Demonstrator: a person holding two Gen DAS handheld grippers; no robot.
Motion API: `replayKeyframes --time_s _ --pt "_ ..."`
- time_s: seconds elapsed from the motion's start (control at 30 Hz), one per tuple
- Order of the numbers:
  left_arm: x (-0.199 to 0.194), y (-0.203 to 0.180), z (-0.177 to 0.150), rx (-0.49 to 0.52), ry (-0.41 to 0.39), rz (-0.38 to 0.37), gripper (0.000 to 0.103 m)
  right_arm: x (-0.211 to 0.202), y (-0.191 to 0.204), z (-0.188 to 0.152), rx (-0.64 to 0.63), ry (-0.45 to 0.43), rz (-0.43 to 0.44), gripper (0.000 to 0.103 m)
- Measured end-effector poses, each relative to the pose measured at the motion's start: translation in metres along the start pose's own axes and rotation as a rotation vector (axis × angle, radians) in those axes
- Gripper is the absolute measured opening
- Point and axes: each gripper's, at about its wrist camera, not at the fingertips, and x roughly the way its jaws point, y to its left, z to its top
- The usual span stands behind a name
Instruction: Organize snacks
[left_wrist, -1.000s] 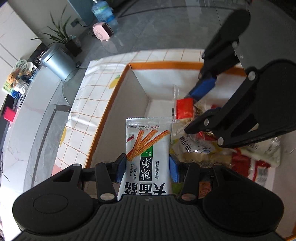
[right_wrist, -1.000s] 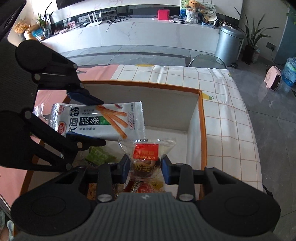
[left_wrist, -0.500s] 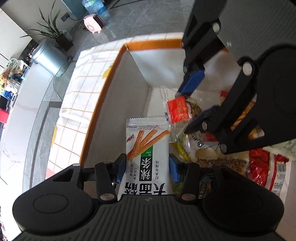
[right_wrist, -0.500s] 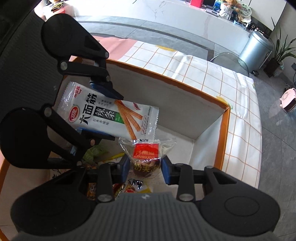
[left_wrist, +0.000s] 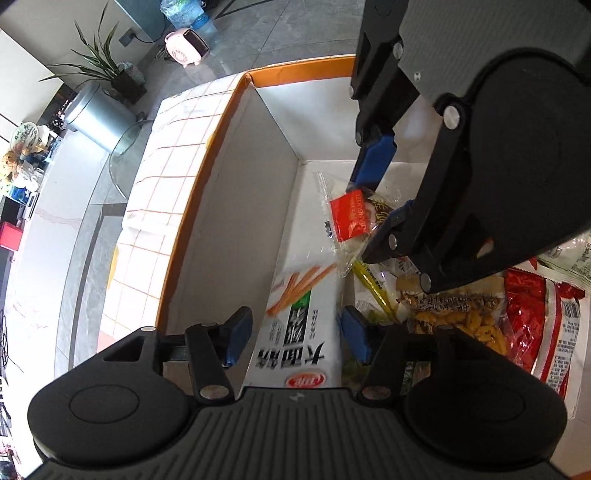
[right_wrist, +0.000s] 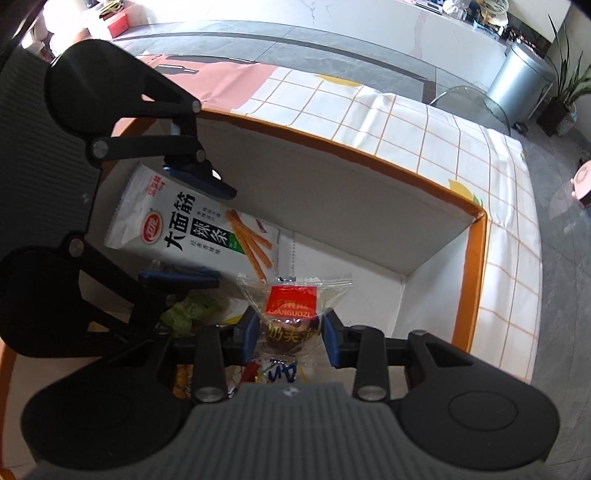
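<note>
Left claw (left_wrist: 295, 332), lower centre, jaws opening, has just released the white spicy-strip packet (left_wrist: 299, 325) into the orange-rimmed box (left_wrist: 192, 206): placement done; right claw (right_wrist: 290, 334) grips a red-labelled clear snack packet (right_wrist: 293, 306), next

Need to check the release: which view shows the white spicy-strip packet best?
Right wrist view: the white spicy-strip packet shows whole, label readable, between the opening left tongs. Left wrist view shows it blurred, its near end cut off.
</note>
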Motion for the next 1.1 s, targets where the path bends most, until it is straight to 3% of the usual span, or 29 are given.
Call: replayKeyframes --time_s 0.4,0.53,0.6,0.67,0.97,1.1 --pt "-0.052 -0.001 -0.021 -0.025 -0.045 0.026 0.071 0.007 0.012 0.003 0.185 0.016 0.086 0.036" --pt "-0.065 0.001 -0.026 -0.051 -0.055 0.030 0.071 0.006 0.016 0.006 0.215 0.019 0.072 0.040" --pt "-0.070 0.001 -0.028 -0.067 -0.059 0.029 0.071 0.002 0.016 0.007 0.231 0.016 0.067 0.049" --pt "-0.074 0.001 -0.031 -0.084 -0.060 0.030 0.071 -0.005 0.016 0.007 0.240 0.007 0.048 0.052" --pt "-0.118 -0.004 -0.051 -0.230 -0.098 0.035 0.071 -0.052 0.032 0.002 0.255 -0.044 -0.004 0.052" --pt "-0.146 -0.009 -0.069 -0.346 -0.131 0.062 0.072 -0.075 0.047 -0.010 0.275 -0.095 -0.036 0.053"
